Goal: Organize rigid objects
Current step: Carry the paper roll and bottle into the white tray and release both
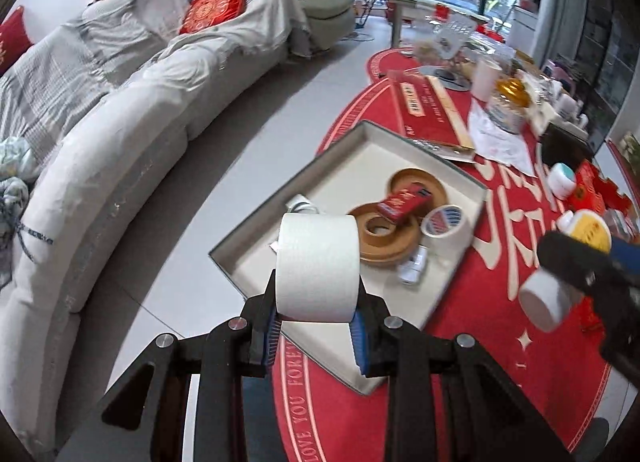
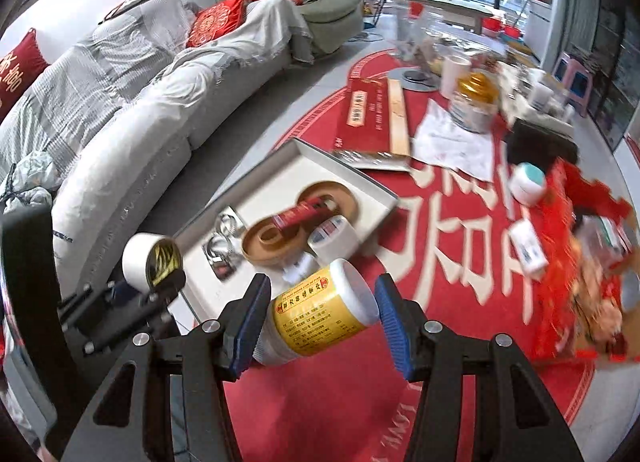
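A white tape roll point(image 1: 317, 267) sits clamped in the nearly closed left gripper point(image 1: 316, 336). The right gripper point(image 2: 320, 324), part open, grips a yellow-labelled white bottle point(image 2: 320, 312). At twelve o'clock lies a tray point(image 1: 404, 150) on the red table cover point(image 1: 500, 362); a sofa point(image 1: 120, 134) stands at ten.

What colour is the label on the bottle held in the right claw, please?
Yellow, with a white body; the bottle shows best in the right wrist view.

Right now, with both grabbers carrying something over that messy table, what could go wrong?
The bottle sits tilted in the right gripper, so it may slip. The tray already holds wooden rings and a tape roll, so the white roll in the left gripper may knock them when it lands.
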`<state>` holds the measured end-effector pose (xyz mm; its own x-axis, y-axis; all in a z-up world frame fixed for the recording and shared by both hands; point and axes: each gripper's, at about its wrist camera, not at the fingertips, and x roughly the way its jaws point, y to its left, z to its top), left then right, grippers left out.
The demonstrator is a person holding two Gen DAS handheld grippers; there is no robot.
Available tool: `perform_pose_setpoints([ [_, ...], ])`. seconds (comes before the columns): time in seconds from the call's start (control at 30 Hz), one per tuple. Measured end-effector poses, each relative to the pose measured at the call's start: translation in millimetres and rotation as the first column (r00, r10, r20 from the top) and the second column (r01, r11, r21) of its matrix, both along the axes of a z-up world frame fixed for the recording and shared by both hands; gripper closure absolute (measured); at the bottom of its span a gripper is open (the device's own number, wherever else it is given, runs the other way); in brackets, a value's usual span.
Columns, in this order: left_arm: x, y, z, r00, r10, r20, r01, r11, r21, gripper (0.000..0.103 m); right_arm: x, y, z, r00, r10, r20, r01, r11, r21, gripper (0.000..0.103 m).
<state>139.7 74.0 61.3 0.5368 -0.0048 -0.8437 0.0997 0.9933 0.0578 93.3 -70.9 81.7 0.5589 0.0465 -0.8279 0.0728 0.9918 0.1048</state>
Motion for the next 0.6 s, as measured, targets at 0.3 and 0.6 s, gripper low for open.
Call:
perform_pose_setpoints([
  [0.3, 27, 8, -13, 0.999, 0.039, -0.026, -0.039, 0.999, 0.012, 0.071, 49, 13, -9, 0.999, 0.029, -0.027, -0.029, 1.0, 0.01, 0.048],
  [0.6, 52, 5, -45, 0.994, 0.035, -0.108, -0.033, 0.999, 0.015, 0.07, 85, 17, -40, 0.995, 0.034, -0.099, -0.031, 0.999, 0.032, 0.048],
])
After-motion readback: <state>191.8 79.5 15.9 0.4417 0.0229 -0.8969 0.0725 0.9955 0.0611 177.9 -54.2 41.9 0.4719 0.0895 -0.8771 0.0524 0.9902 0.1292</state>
